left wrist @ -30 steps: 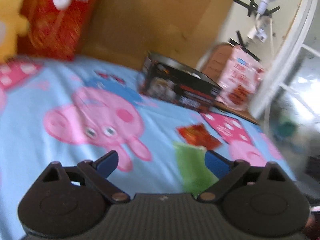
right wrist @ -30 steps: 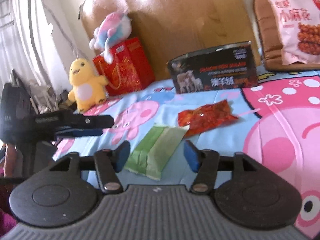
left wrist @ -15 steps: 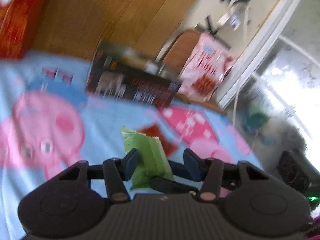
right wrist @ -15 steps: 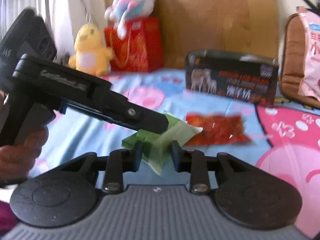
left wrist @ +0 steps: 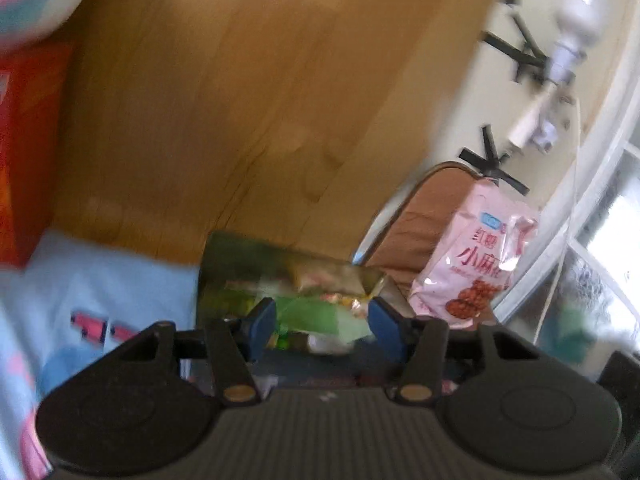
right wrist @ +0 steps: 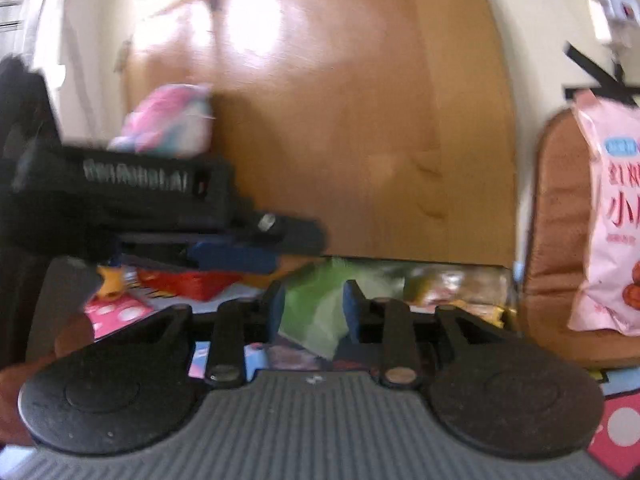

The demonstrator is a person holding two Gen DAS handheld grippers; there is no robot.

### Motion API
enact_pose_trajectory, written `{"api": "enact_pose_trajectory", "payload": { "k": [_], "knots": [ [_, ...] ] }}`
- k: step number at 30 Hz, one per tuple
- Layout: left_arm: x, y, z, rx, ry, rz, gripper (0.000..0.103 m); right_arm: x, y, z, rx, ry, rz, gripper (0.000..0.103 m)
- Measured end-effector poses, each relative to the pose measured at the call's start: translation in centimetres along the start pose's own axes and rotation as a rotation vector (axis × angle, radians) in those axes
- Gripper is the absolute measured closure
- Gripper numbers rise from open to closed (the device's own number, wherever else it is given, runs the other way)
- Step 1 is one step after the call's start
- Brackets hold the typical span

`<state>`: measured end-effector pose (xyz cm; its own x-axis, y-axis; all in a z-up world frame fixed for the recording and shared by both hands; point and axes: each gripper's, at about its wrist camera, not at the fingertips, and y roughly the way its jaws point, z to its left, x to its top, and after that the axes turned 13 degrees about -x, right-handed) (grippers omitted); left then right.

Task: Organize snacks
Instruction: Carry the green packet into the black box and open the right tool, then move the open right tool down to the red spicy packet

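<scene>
My right gripper (right wrist: 314,306) is shut on a green snack packet (right wrist: 318,316) and holds it over the open dark snack box (right wrist: 452,280), which has several wrappers inside. My left gripper (left wrist: 322,326) is open over the same box (left wrist: 248,272); the green packet (left wrist: 316,316) shows between its blue pads without being gripped. The left gripper also shows in the right wrist view (right wrist: 224,248), at the left, just above the box. The frames are blurred.
A pink snack bag (left wrist: 476,264) leans on a brown cushion (left wrist: 432,216) right of the box. A wooden board (left wrist: 240,100) stands behind. A red gift bag (left wrist: 24,152) and a plush toy (right wrist: 168,120) are at the left on the Peppa Pig sheet (left wrist: 100,280).
Both grippers lifted off the sheet and moved forward to the box. The right gripper carried the green packet there. The left gripper's jaws opened wider.
</scene>
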<state>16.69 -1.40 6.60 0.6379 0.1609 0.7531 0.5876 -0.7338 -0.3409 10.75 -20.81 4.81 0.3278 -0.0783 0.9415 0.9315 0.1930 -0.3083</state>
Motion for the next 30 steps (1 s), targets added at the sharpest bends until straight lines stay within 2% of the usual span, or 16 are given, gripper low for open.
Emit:
{"api": "enact_pose_trajectory", "payload": {
  "k": [2,4,6,10,14,15,17,19,24,26,28,30],
  "knots": [
    [-1.5,-2.4,-0.1,-0.072,0.005,-0.031,0.050,0.2,-0.9,-2.0,0.030,0.099,0.017,0.068],
    [-3.3,-4.4,-0.2,-0.098,0.008,-0.031,0.048,-0.8,-2.7,-4.8,0.087,0.202,0.047,0.068],
    [-5.0,-5.3,0.6,-0.140,-0.061,0.021,0.048,-2.2,-3.7,-6.6,0.102,0.253,0.109,0.068],
    [-8.2,-4.9,2.1,-0.181,-0.207,0.140,0.048,-5.8,-4.3,-8.0,0.045,0.265,0.281,0.068],
    [-10.8,-3.9,2.7,-0.158,-0.275,0.194,0.048,-8.1,-4.5,-7.5,0.054,0.290,0.366,0.067],
    [-11.4,-3.2,3.1,-0.157,-0.315,0.221,0.050,-8.4,-4.7,-7.2,0.054,0.290,0.350,0.067],
    [-12.1,-3.5,4.0,-0.197,-0.352,0.177,0.047,-8.3,-4.7,-6.3,0.056,0.265,0.356,0.066],
    [-12.3,-3.8,4.4,-0.204,-0.384,0.160,0.047,-8.4,-4.4,-6.2,0.115,0.316,0.381,0.065],
    [-12.3,-4.8,4.3,-0.195,-0.409,0.143,0.044,-9.0,-5.6,-5.0,0.140,0.334,0.367,0.064],
    [-12.4,-5.4,4.1,-0.206,-0.409,0.122,0.044,-9.1,-6.4,-3.8,0.132,0.255,0.344,0.060],
    [-12.2,-5.8,3.6,-0.228,-0.393,0.101,0.044,-9.2,-6.8,-1.7,0.087,0.123,0.305,0.056],
    [-12.0,-6.0,3.2,-0.233,-0.371,0.097,0.051,-9.4,-7.1,-0.1,0.053,0.022,0.278,0.051]
  ]
}}
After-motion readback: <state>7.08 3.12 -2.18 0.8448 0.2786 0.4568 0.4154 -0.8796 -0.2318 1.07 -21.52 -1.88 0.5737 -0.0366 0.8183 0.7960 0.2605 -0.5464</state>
